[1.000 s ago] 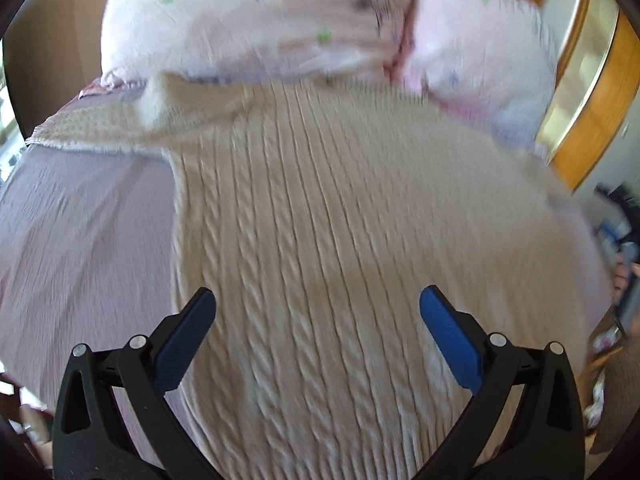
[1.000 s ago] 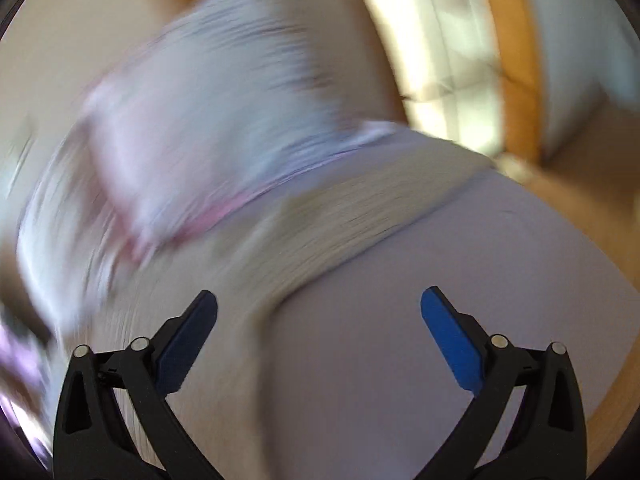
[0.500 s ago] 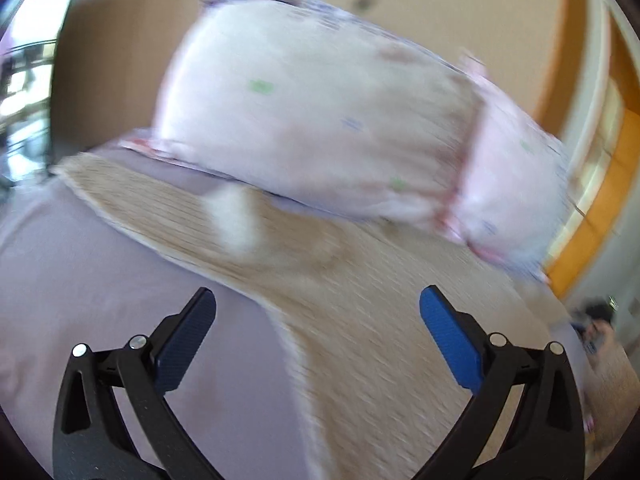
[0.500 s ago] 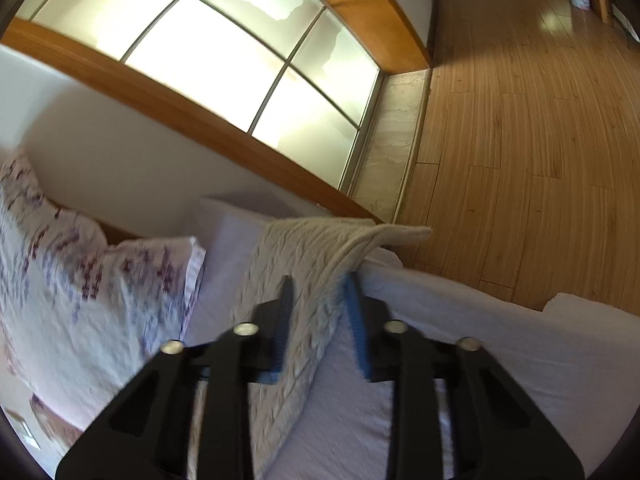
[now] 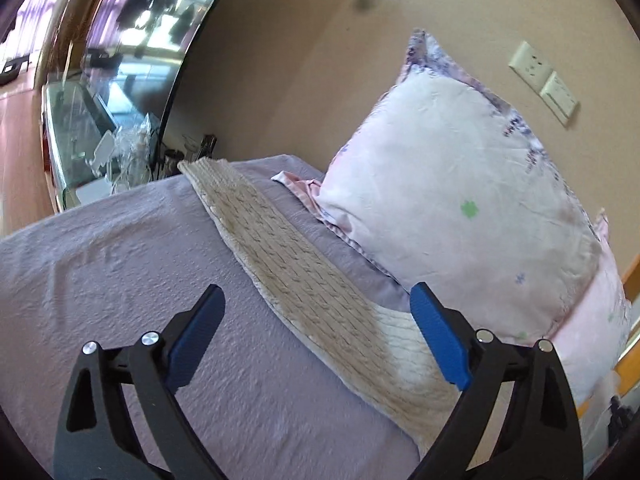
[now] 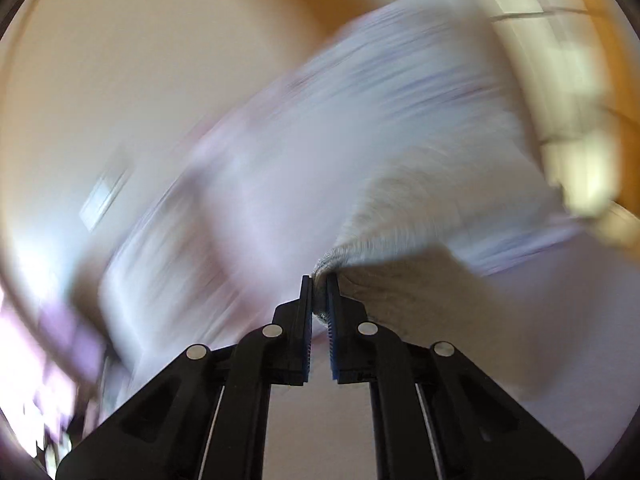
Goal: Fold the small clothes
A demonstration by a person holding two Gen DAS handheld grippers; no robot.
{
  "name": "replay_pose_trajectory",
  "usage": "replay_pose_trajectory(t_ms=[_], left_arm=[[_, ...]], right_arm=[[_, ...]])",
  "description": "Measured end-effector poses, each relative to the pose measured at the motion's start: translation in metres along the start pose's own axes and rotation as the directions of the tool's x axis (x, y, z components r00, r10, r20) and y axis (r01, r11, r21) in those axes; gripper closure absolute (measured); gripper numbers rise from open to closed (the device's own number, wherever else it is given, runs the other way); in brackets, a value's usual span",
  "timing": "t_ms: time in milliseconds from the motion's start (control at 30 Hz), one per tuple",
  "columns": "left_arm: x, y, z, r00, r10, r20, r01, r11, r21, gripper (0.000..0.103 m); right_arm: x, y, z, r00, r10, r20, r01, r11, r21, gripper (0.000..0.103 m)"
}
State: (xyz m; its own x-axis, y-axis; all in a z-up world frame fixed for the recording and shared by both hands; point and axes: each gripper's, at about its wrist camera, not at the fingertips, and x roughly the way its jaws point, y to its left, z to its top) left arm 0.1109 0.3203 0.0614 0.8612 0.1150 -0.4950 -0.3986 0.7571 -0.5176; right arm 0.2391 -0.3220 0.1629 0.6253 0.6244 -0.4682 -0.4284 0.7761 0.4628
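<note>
Left wrist view: the left gripper point(image 5: 316, 332) is hanging over the bed point(image 5: 120, 280) with jaws spread wide and holding nothing. A second ago it was looking straight down on the cable-knit body of the cream sweater point(image 5: 288, 264); now it is tipping up and swinging toward the left sleeve, which is lying stretched flat across the lilac sheet, running away to the bed's far edge, just beside the flowered pillow point(image 5: 460, 208). The sleeve is passing between the blue pads point(image 5: 438, 336), but they are not touching it. Right wrist view: heavily blurred, so the camera is moving fast. The right gripper point(image 6: 320, 300), wide open a second ago, is now clamping a bunched cream edge of the sweater, with knit draping away to the right. Which part it is pinching I cannot tell. Judgement: the fold is beginning, the right side being carried inward, the left sleeve probably being next.
</note>
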Motion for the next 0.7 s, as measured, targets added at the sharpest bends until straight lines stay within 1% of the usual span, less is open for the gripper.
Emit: replay_pose_trajectory(t_ms=[33, 67, 100, 133, 167, 200, 267, 300, 333, 400, 433, 467, 567, 600, 633, 667, 700], left_arm=[[0.007, 0.004, 0.001, 1.000, -0.006, -0.013, 0.006, 1.000, -0.027, 0.010], [0.017, 0.010, 0.002, 0.999, -0.012, -0.033, 0.009, 0.998, -0.063, 0.010], [0.024, 0.015, 0.003, 0.999, -0.014, -0.047, 0.009, 0.996, -0.091, 0.011], [0.028, 0.019, 0.003, 0.998, -0.016, -0.055, 0.010, 0.994, -0.108, 0.014], [0.035, 0.025, 0.004, 0.997, -0.019, -0.068, 0.010, 0.991, -0.131, 0.015], [0.041, 0.030, 0.005, 0.997, -0.018, -0.076, 0.006, 0.989, -0.150, 0.018], [0.051, 0.041, 0.009, 0.996, -0.019, -0.089, 0.001, 0.981, -0.196, 0.020], [0.057, 0.047, 0.011, 0.995, -0.021, -0.097, -0.002, 0.974, -0.225, 0.023], [0.062, 0.053, 0.014, 0.994, -0.029, -0.101, 0.003, 0.968, -0.250, 0.028], [0.071, 0.062, 0.019, 0.993, -0.036, -0.114, 0.000, 0.955, -0.298, 0.033], [0.075, 0.066, 0.022, 0.993, -0.033, -0.117, -0.005, 0.948, -0.318, 0.040], [0.078, 0.070, 0.026, 0.993, -0.036, -0.115, -0.005, 0.941, -0.339, 0.040], [0.087, 0.081, 0.034, 0.992, -0.039, -0.119, -0.009, 0.924, -0.383, 0.051], [0.092, 0.084, 0.037, 0.991, -0.040, -0.128, -0.014, 0.919, -0.393, 0.059], [0.098, 0.086, 0.039, 0.989, -0.038, -0.140, -0.021, 0.915, -0.402, 0.069], [0.104, 0.089, 0.041, 0.987, -0.044, -0.152, -0.023, 0.911, -0.412, 0.073], [0.109, 0.090, 0.042, 0.985, -0.048, -0.164, -0.025, 0.907, -0.420, 0.084]], right_arm=[[0.029, 0.032, -0.020, 0.989, 0.062, -0.132, -0.070, 0.996, -0.052, 0.085], [0.045, 0.052, -0.036, 0.973, 0.094, -0.211, -0.112, 0.991, -0.078, 0.072], [0.053, 0.065, -0.047, 0.962, 0.110, -0.250, -0.138, 0.986, -0.097, 0.068], [0.050, 0.076, -0.055, 0.964, 0.114, -0.242, -0.148, 0.981, -0.129, 0.066], [0.043, 0.081, -0.057, 0.971, 0.105, -0.213, -0.139, 0.979, -0.152, 0.058], [0.029, 0.081, -0.056, 0.984, 0.087, -0.158, -0.114, 0.979, -0.170, 0.042], [0.005, 0.069, -0.049, 0.995, 0.051, -0.082, -0.064, 0.985, -0.159, 0.021], [-0.011, 0.059, -0.049, 0.997, 0.040, -0.065, -0.050, 0.988, -0.148, 0.021], [-0.026, 0.046, -0.049, 0.999, 0.011, -0.046, -0.016, 0.992, -0.121, 0.020], [-0.040, 0.024, -0.044, 0.999, -0.041, -0.021, 0.039, 0.997, -0.066, 0.020], [-0.050, 0.011, -0.044, 0.998, -0.063, -0.010, 0.063, 0.998, -0.026, 0.020], [-0.058, 0.000, -0.044, 0.997, -0.079, -0.003, 0.079, 0.997, 0.009, 0.020], [-0.071, -0.032, -0.052, 0.993, -0.121, 0.012, 0.119, 0.988, 0.100, 0.019], [-0.071, -0.038, -0.054, 0.992, -0.129, 0.016, 0.126, 0.985, 0.120, 0.019], [-0.074, -0.045, -0.055, 0.991, -0.136, 0.021, 0.131, 0.981, 0.143, 0.019], [-0.076, -0.048, -0.057, 0.990, -0.139, 0.024, 0.133, 0.979, 0.155, 0.019], [-0.078, -0.051, -0.059, 0.990, -0.141, 0.028, 0.135, 0.977, 0.165, 0.019]])
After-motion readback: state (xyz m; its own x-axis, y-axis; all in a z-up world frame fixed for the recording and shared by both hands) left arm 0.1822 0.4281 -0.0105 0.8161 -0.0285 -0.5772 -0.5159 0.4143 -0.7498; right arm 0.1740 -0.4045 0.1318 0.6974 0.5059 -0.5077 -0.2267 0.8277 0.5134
